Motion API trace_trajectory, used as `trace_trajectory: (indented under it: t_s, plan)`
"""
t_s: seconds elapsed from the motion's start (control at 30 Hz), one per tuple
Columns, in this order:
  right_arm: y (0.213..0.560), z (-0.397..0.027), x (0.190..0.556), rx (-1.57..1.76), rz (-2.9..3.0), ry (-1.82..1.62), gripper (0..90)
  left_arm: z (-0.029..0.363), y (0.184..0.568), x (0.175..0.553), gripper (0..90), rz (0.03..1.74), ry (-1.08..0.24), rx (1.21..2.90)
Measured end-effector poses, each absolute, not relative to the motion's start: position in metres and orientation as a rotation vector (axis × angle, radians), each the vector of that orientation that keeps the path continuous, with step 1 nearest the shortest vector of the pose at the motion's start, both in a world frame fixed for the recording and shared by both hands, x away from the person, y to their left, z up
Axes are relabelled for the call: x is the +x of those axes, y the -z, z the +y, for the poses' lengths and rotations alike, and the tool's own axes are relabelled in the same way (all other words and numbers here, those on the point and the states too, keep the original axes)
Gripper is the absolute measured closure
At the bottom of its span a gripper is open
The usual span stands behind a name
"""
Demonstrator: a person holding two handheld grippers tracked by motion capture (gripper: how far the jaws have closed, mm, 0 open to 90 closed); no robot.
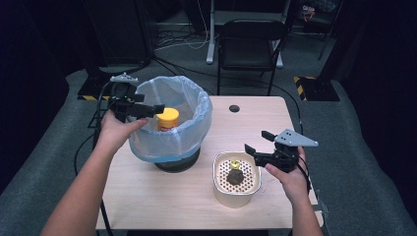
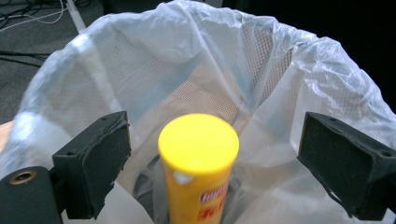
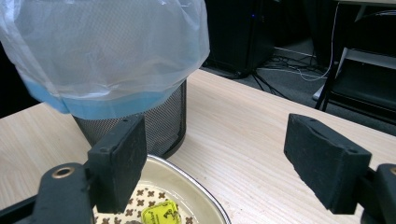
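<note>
A mesh waste bin lined with a pale plastic bag stands at the table's left. Inside it a yellow crisp can with a yellow lid stands upright. My left gripper reaches over the bin's left rim. Its jaws stand open on either side of the can, with a gap on both sides. A cream bowl with a perforated insert holds a small yellow piece and a dark lump. My right gripper hovers open over the bowl's right edge, with nothing between its fingers.
The wooden table has a round cable hole near its far edge. A black folding chair and cables stand on the floor beyond. The bin rises close to the bowl's rim on its far left.
</note>
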State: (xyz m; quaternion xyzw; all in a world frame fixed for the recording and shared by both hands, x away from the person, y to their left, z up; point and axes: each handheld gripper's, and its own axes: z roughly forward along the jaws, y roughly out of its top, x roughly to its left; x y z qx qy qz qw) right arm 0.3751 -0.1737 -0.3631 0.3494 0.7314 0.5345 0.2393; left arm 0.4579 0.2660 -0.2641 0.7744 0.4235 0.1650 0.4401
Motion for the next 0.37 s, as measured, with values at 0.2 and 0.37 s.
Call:
trace_trajectory:
  t_s: [0.2,0.37]
  plan:
    - [0.363,-0.175,0.375,0.954,2.001,-1.459,21.2,0.286,0.256,0.43,14.3,1.001,-0.388,1.901]
    - [0.362,-0.179,0.375,0.955,1.995,-1.447,21.2,0.303,0.258,0.404,22.9,0.957,-0.364,1.898]
